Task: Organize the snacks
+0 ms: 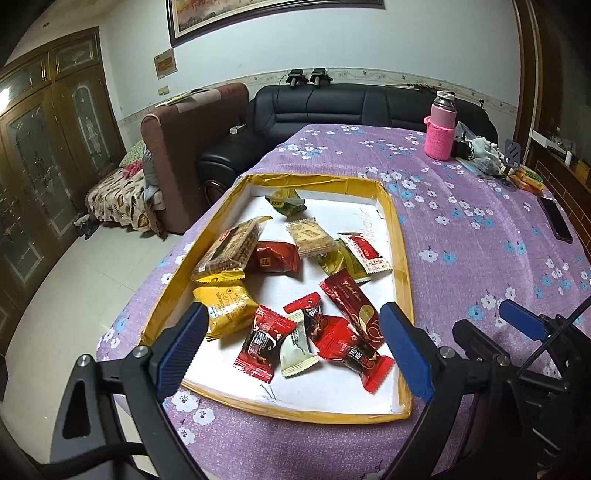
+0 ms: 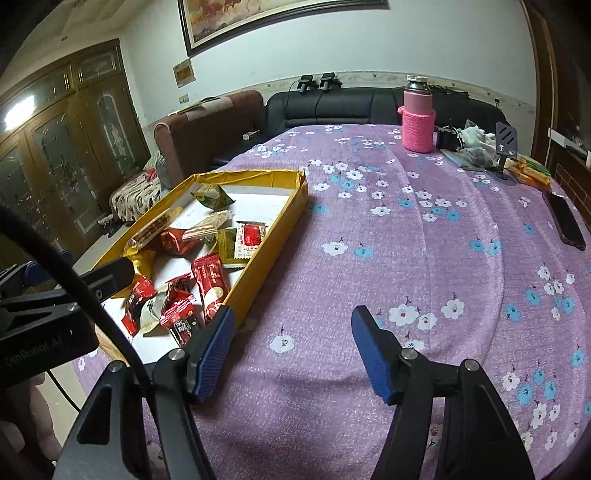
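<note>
On the purple floral tablecloth [image 1: 461, 229], wrapped snacks [image 1: 295, 295] fill a yellow-rimmed tray [image 1: 391, 221]; both jaws open, empty.

Living room — white walls [image 1: 424, 33] with a patterned border strip, a large framed painting [image 1: 273, 13] hung high. Black leather sofa [image 1: 332, 107] along the far wall; brown upholstered armchair [image 1: 184, 147] beside it. Dark wooden cabinet [image 1: 48, 147] with ornamented glass doors at left — pale tiled floor [image 1: 74, 288] below.

- The framed painting [image 1: 275, 14] is cut off by the top edge.
- Print on the red snack packets [image 1: 264, 341] is too small to read.
- The black phone [image 2: 565, 223] is partly cut off by the right edge.
</note>
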A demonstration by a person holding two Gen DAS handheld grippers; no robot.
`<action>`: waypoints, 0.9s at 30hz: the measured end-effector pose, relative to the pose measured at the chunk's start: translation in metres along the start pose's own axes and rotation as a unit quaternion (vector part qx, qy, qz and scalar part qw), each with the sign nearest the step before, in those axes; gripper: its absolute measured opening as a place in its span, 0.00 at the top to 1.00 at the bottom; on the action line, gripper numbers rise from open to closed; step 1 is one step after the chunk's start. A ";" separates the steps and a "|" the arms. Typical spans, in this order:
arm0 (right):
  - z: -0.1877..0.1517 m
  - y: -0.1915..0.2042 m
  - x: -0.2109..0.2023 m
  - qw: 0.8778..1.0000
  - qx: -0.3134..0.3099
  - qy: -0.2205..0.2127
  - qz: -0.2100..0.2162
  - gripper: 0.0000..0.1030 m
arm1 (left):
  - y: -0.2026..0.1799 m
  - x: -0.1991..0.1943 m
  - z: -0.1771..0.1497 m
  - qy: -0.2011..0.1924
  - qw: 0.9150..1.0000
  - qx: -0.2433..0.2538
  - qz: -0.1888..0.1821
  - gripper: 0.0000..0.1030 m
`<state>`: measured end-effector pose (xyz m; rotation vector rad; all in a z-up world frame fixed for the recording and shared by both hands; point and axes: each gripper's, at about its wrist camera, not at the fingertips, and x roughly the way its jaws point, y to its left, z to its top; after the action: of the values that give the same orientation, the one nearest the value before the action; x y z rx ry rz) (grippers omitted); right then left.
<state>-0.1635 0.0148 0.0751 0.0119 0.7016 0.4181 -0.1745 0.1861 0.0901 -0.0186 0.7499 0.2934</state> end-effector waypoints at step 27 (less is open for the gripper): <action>-0.006 0.007 -0.015 0.999 -0.010 -0.031 -0.011 0.35 | 0.000 -0.068 -0.008 -0.152 0.985 -0.013 0.084 0.00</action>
<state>-0.1795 0.0152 0.0810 -0.0009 0.6357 0.4014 -0.2267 0.1673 0.1299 0.0649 0.4447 0.4561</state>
